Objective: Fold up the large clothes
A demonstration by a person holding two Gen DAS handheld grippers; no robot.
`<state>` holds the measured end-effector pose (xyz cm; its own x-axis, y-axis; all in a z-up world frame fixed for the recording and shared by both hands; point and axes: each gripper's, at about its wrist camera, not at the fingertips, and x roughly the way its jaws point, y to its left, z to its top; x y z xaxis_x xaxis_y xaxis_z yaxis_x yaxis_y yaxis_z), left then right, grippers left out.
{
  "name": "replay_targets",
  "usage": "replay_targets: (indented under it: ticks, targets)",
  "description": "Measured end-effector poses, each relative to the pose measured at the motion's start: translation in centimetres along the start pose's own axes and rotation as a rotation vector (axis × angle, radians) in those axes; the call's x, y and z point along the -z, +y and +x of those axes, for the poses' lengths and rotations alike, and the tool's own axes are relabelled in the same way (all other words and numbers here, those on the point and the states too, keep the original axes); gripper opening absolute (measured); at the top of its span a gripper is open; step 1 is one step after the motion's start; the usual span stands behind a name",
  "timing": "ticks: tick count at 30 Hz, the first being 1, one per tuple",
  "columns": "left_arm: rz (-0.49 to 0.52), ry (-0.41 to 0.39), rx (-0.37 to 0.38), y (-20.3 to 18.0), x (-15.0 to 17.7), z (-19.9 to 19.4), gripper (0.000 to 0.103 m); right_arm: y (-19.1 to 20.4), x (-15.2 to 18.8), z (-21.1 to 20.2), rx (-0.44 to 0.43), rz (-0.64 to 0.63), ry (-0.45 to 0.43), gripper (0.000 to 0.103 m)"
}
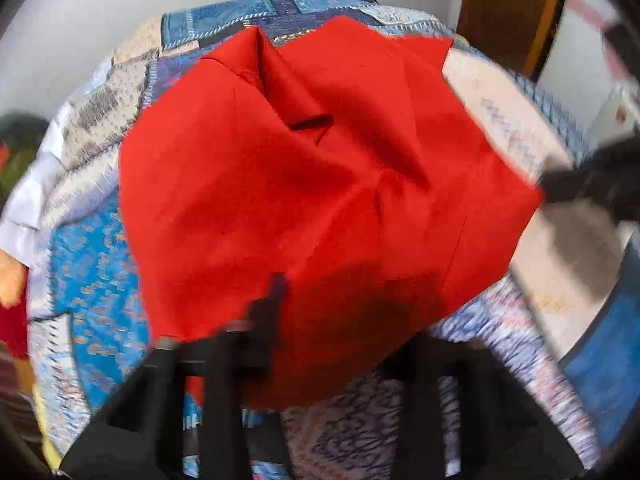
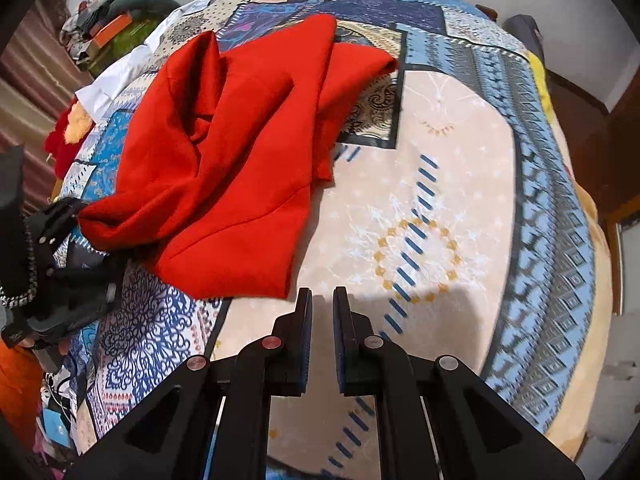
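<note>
The left gripper (image 2: 76, 216) fingers pinch the red garment (image 2: 224, 168) at its nine-o'clock edge; right gripper (image 2: 322, 300) closed, empty. A one-sided pull could bunch it.

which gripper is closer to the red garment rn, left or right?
Left. The left gripper is at the red garment, its fingers right on a bunched corner. The right gripper sits just off the cloth's near edge, over the bedspread, nothing between its fingers.

A bed covered by a patchwork bedspread (image 2: 448, 184) (blue, cream and navy panels) carries a crumpled red garment (image 2: 224, 168) toward ten o'clock in the right wrist view. A white cloth (image 2: 116, 80) lies at the bed's far-left edge, beyond the garment.
</note>
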<state>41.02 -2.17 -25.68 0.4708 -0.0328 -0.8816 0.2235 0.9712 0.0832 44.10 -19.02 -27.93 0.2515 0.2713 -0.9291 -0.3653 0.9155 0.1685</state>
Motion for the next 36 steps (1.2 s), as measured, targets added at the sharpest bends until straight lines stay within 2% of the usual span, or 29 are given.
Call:
replay_targets:
  ticks: [1, 4, 6, 10, 12, 14, 15, 17, 20, 22, 24, 25, 27, 29, 30, 31, 34, 36]
  targets:
    - [-0.02, -0.014, -0.051, 0.3, -0.8, -0.5, 0.008, 0.1, -0.4, 0.5, -0.011, 0.005, 0.001, 0.005]
    - [-0.095, -0.049, -0.01, 1.9, -3.0, -2.6, 0.006, 0.6, -1.3, 2.0, -0.036, 0.013, 0.016, 0.005]
    - [-0.141, -0.089, -0.002, 3.0, -5.0, -4.8, 0.005, 1.1, -1.9, 2.9, -0.007, -0.011, 0.003, 0.005]
    - [-0.174, -0.177, 0.089, 2.4, -9.0, -9.4, 0.005, 1.9, -2.3, 3.2, 0.017, -0.057, 0.009, 0.005]
    - [-0.159, -0.221, 0.11, 0.6, -10.4, -11.2, 0.005, 1.3, -2.4, 3.0, -0.017, -0.038, 0.015, 0.005]
    - [-0.143, -0.225, 0.168, -1.0, -11.1, -11.5, 0.005, -0.2, -2.3, 2.5, -0.08, 0.019, 0.029, 0.005]
    - [-0.13, -0.217, 0.219, -2.4, -11.2, -11.3, 0.005, -1.1, -2.1, 2.1, -0.102, 0.048, 0.029, 0.005]
    - [-0.089, -0.207, 0.246, -4.8, -10.9, -10.6, 0.005, -3.3, -1.4, 0.7, -0.118, 0.102, 0.006, 0.005]
    - [-0.003, -0.135, 0.229, -9.0, -9.6, -7.2, 0.005, -5.9, -0.2, -1.6, -0.059, 0.138, -0.028, 0.005]
    - [0.02, -0.026, 0.204, -11.1, -8.1, -2.9, 0.005, -7.5, 0.8, -3.3, -0.011, 0.15, -0.049, 0.005]
    - [0.039, 0.041, 0.167, -11.9, -6.9, -0.1, 0.006, -8.7, 1.8, -4.6, 0.008, 0.155, -0.063, 0.005]
    - [0.047, 0.083, 0.146, -12.2, -6.0, 1.5, 0.009, -8.9, 2.0, -4.9, 0.011, 0.157, -0.066, 0.005]
    - [0.031, 0.074, 0.156, -12.0, -5.1, 1.6, 0.015, -9.4, 2.6, -5.9, 0.019, 0.152, -0.072, 0.005]
    - [0.023, 0.068, 0.198, -11.4, -4.6, 0.7, 0.039, -9.2, 3.1, -6.6, 0.037, 0.132, -0.083, 0.005]
    - [0.015, 0.073, 0.239, -11.0, -4.5, -0.4, 0.045, -8.9, 3.3, -6.9, 0.047, 0.119, -0.089, 0.005]
    - [0.007, 0.067, 0.255, -10.5, -4.3, -1.5, 0.057, -8.5, 3.2, -7.2, 0.058, 0.103, -0.097, 0.005]
    - [0.011, 0.0, 0.246, -9.2, -3.7, -5.2, 0.068, -6.9, 2.6, -7.9, 0.081, 0.059, -0.125, 0.005]
    - [0.018, -0.075, 0.197, -7.1, -3.4, -8.2, 0.075, -5.5, 2.0, -8.4, 0.065, 0.036, -0.154, 0.005]
